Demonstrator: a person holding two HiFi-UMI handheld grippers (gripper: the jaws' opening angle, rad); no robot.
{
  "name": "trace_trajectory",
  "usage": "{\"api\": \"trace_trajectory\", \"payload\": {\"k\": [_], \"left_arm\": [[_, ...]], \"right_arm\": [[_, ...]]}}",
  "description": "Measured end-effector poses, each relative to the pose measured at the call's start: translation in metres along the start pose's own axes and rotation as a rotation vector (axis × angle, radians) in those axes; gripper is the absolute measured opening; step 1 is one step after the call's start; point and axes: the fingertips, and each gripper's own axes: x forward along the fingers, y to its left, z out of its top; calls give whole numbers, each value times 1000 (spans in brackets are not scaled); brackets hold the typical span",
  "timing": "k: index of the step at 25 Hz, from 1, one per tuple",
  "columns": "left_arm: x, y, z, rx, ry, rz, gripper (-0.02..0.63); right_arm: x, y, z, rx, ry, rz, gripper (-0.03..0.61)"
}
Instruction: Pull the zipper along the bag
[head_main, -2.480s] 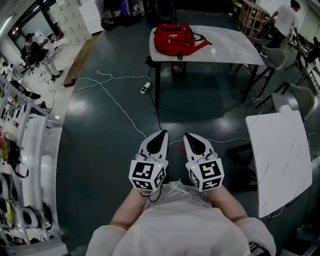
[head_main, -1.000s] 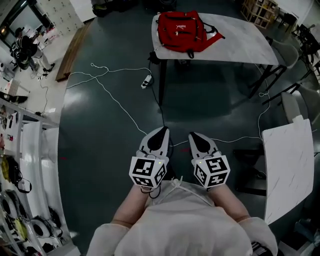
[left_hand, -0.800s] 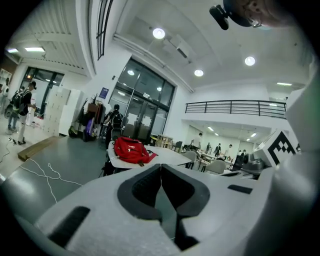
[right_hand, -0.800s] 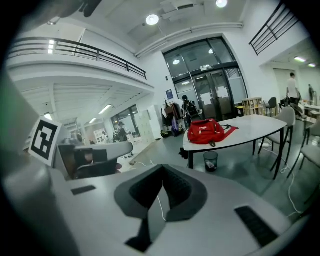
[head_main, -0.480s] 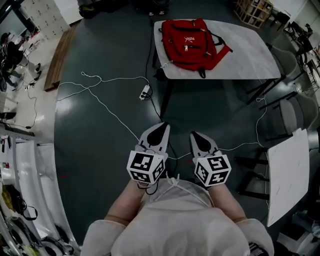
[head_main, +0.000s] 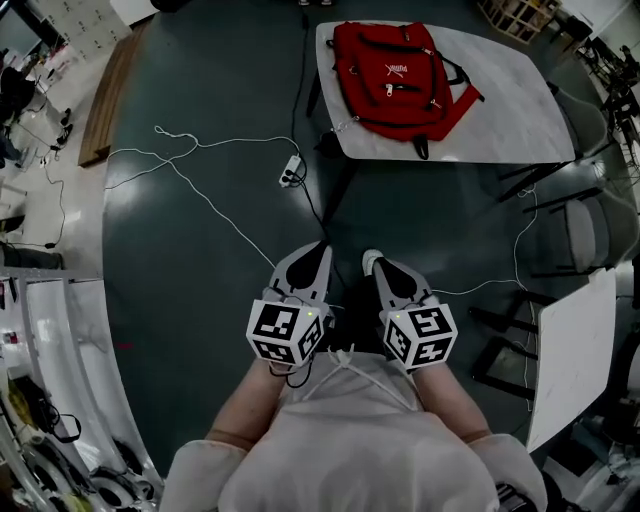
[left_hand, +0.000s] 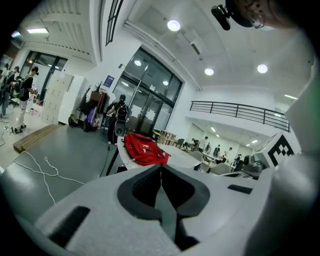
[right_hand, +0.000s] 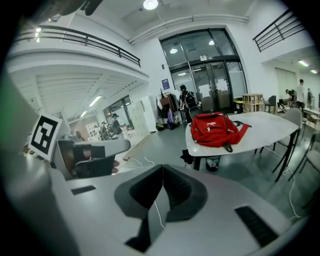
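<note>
A red backpack (head_main: 403, 67) lies flat on a white marble table (head_main: 500, 110) at the top of the head view, far ahead of both grippers. It also shows in the left gripper view as the red backpack (left_hand: 144, 149) and in the right gripper view as the red backpack (right_hand: 216, 129). My left gripper (head_main: 318, 252) and right gripper (head_main: 372, 262) are held side by side close to the person's body, above the dark floor. Both have their jaws shut with nothing between them.
A white cable (head_main: 190, 165) and a power strip (head_main: 290, 173) lie on the floor left of the table. A second white table (head_main: 566, 355) and chairs (head_main: 590, 225) stand at the right. Shelves (head_main: 40, 330) line the left side. People stand far off.
The view has advanced toward the table, so the backpack sits larger and closer. Both grippers keep their place near the body, still shut.
</note>
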Motion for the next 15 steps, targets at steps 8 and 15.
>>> {"api": "trace_trajectory", "payload": {"k": [8, 15], "left_arm": [[67, 33, 25, 20, 5, 65, 20], [161, 49, 67, 61, -1, 142, 20]], "right_arm": [[68, -42, 45, -18, 9, 68, 28], [128, -112, 110, -50, 13, 148, 28]]}}
